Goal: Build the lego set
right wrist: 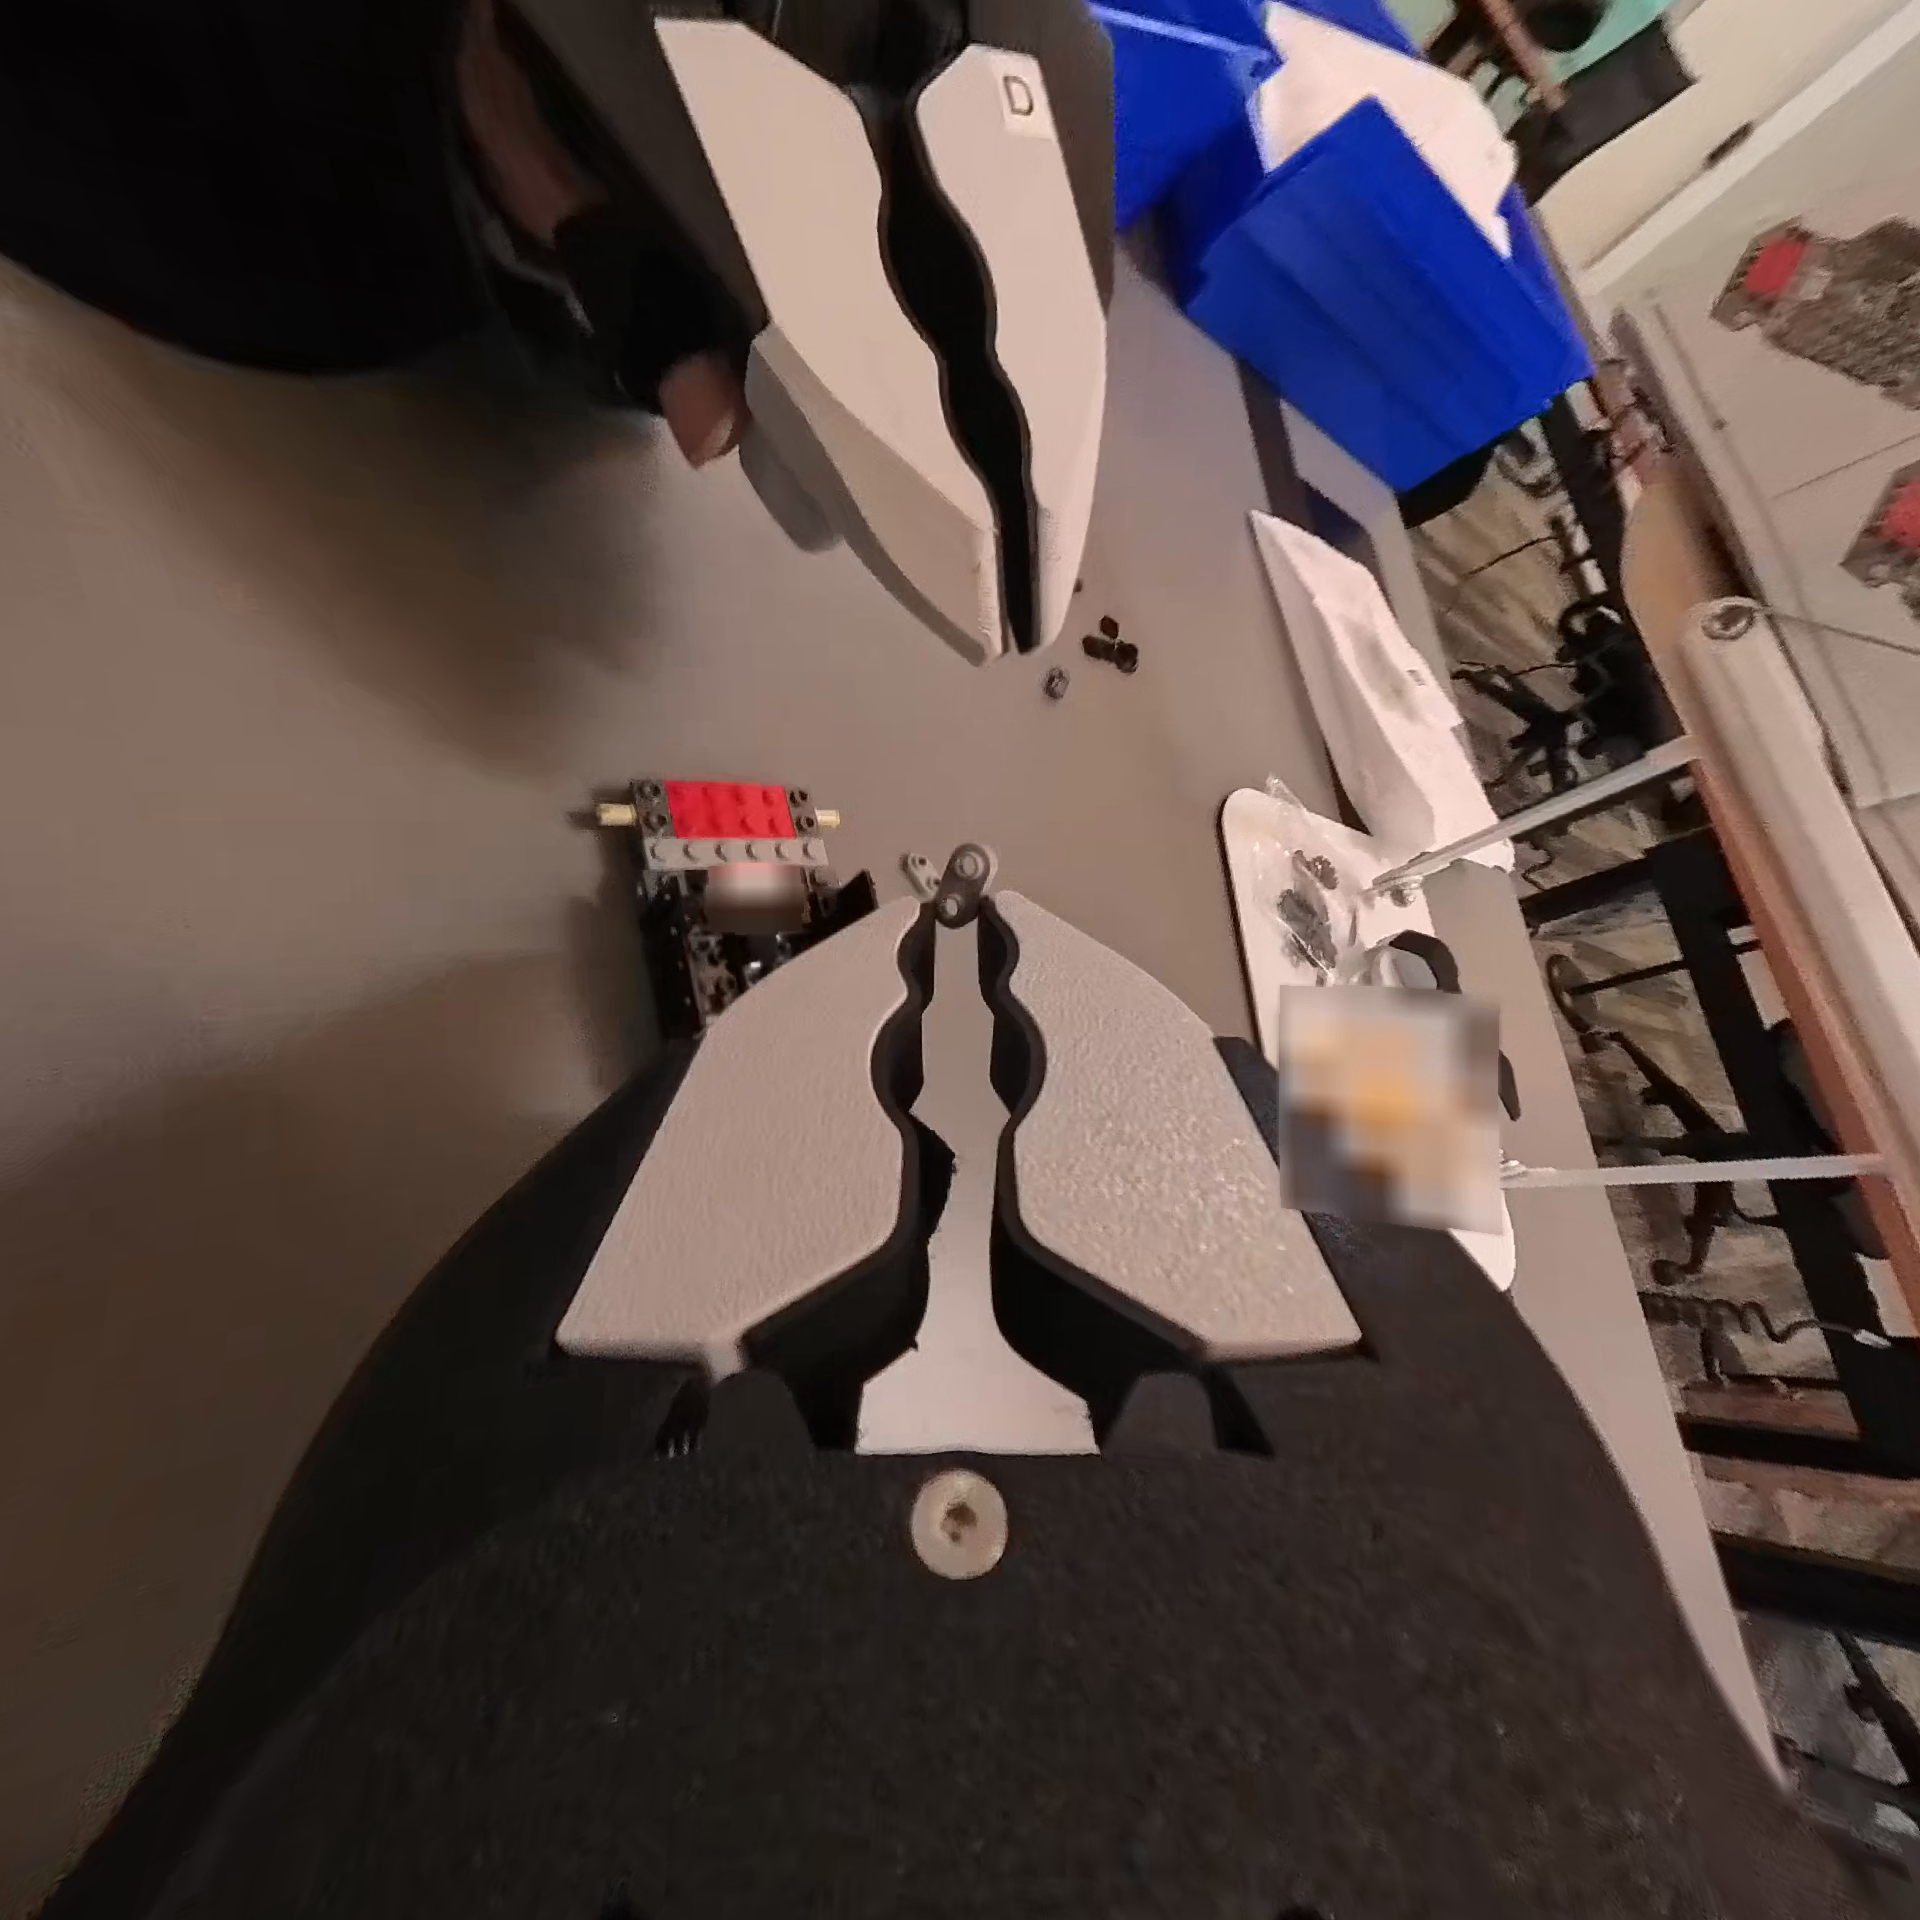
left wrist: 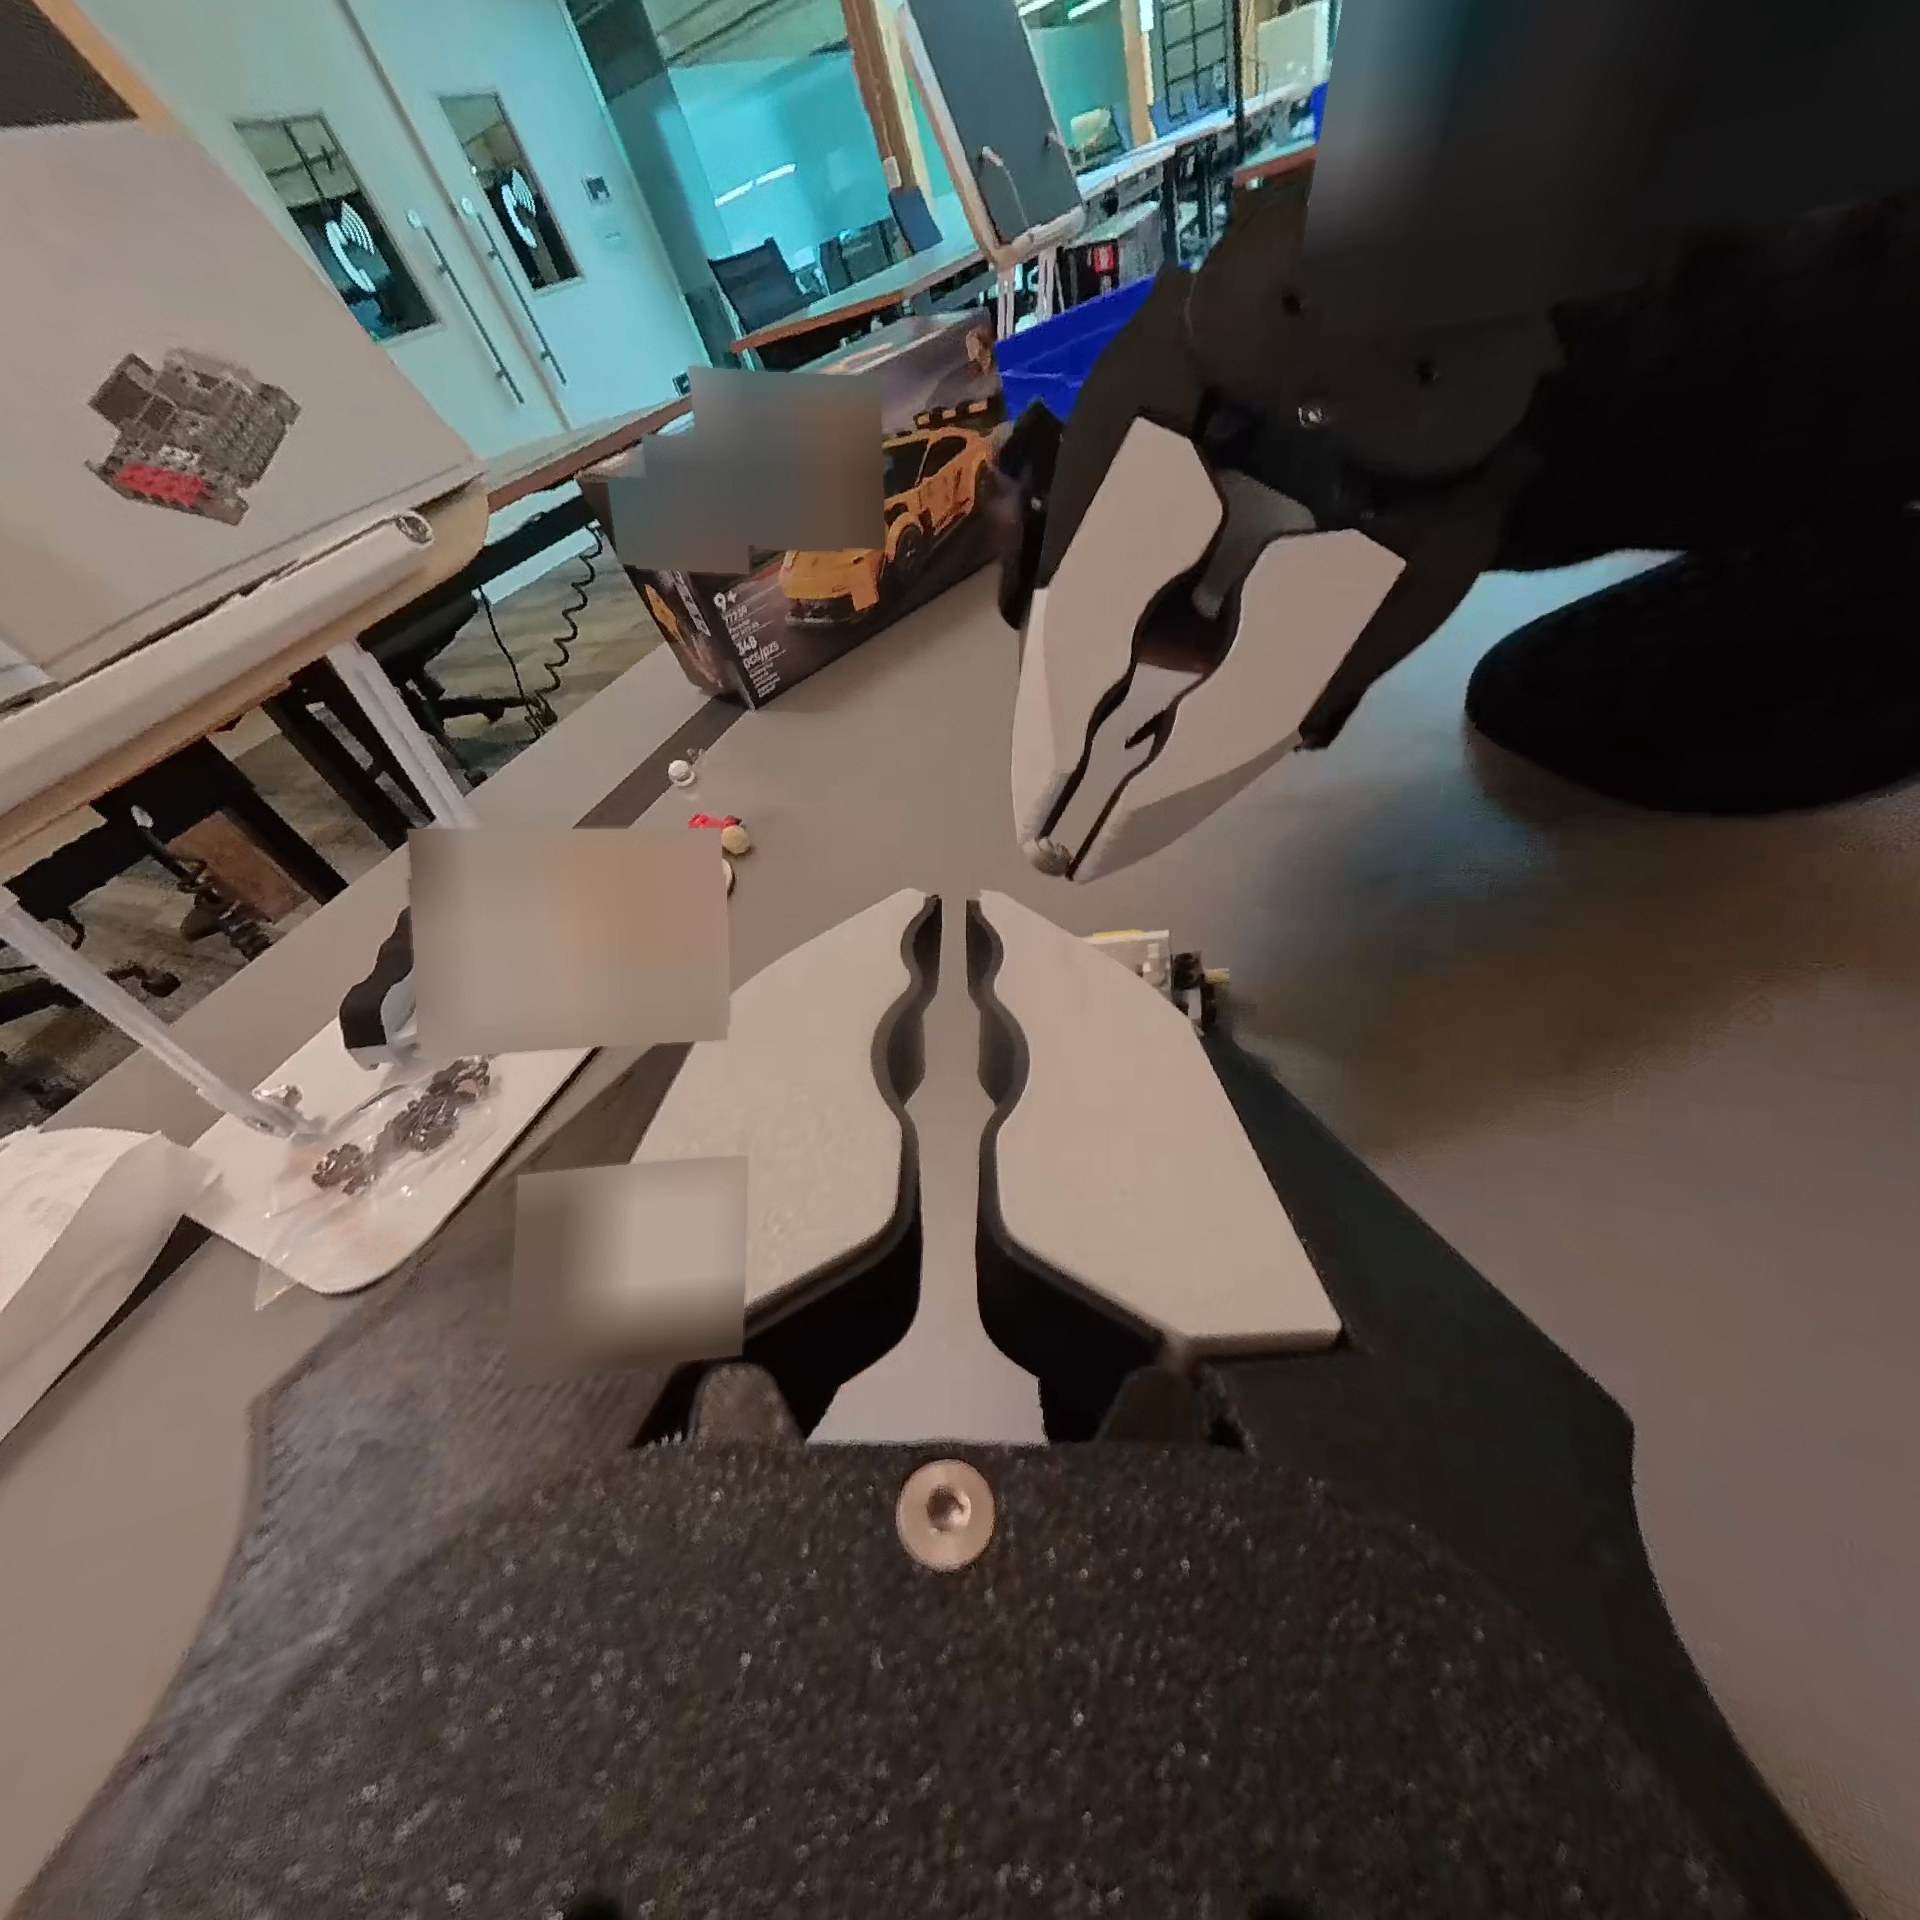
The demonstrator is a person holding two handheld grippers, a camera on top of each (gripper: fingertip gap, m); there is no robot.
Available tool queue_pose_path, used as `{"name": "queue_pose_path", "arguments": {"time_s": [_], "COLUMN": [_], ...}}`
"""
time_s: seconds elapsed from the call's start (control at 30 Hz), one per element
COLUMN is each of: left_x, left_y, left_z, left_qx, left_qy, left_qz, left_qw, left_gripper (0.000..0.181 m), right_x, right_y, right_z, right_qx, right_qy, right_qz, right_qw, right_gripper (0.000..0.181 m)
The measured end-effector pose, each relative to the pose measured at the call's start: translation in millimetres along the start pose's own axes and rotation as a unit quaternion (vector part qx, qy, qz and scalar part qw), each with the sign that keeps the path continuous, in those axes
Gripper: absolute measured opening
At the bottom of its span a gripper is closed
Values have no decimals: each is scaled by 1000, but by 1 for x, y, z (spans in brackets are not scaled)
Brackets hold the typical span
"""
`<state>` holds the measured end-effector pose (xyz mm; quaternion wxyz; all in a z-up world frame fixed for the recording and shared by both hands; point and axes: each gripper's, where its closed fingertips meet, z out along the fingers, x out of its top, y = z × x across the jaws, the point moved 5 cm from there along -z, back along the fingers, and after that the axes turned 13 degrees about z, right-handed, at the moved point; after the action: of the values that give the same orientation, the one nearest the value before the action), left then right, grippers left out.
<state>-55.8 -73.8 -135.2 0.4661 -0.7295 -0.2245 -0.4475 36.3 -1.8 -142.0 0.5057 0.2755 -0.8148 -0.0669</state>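
Note:
The part-built Lego model (right wrist: pixel 727 831), a black and grey frame with a red plate on top, lies on the grey table (right wrist: pixel 312 727). A corner of it shows past my left fingers in the left wrist view (left wrist: pixel 1179 966). My right gripper (right wrist: pixel 966 906) is shut on a small grey Lego piece (right wrist: pixel 968 875), held just right of the model. It also shows in the left wrist view (left wrist: pixel 1058 860), pointing down with the grey piece (left wrist: pixel 1042 854) at its tips. My left gripper (left wrist: pixel 954 906) is shut and empty; it hangs above the table in the right wrist view (right wrist: pixel 1013 644).
A Lego box (left wrist: pixel 831 582) with a yellow car lies at the far side. A white tray (right wrist: pixel 1262 831) holds a bag of small dark parts (left wrist: pixel 416 1127). Blue bins (right wrist: pixel 1382 291), a paper booklet (right wrist: pixel 1351 644) and loose small pieces (right wrist: pixel 1110 650) (left wrist: pixel 717 828) lie around. Another small grey piece (right wrist: pixel 916 869) lies by the model. My right fingertips sit around 5 cm from my left ones.

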Motion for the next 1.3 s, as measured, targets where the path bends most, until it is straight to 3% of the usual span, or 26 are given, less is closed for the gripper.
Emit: {"name": "queue_pose_path", "arguments": {"time_s": [0.2, 0.5, 0.83, 1.3], "left_x": [-15, -41, -53, -65], "left_y": [5, 11, 35, 42], "left_z": [7, 11, 11, 14], "left_qx": [-35, -115, -223, -230], "left_qy": [-44, -114, -160, -199], "left_qz": [-12, -73, -106, -84], "left_qw": [998, 984, 956, 949], "left_gripper": [7, 26, 60, 60], "right_x": [-6, -10, -14, -33], "right_y": [11, 16, 15, 14], "right_z": [4, 6, 9, 22], "right_qx": [34, 92, 132, 203], "right_qy": [-23, 1, 12, -119], "right_qz": [-18, 22, 32, 33], "right_qw": [999, 996, 991, 971], "right_gripper": [8, 8, 8, 8]}}
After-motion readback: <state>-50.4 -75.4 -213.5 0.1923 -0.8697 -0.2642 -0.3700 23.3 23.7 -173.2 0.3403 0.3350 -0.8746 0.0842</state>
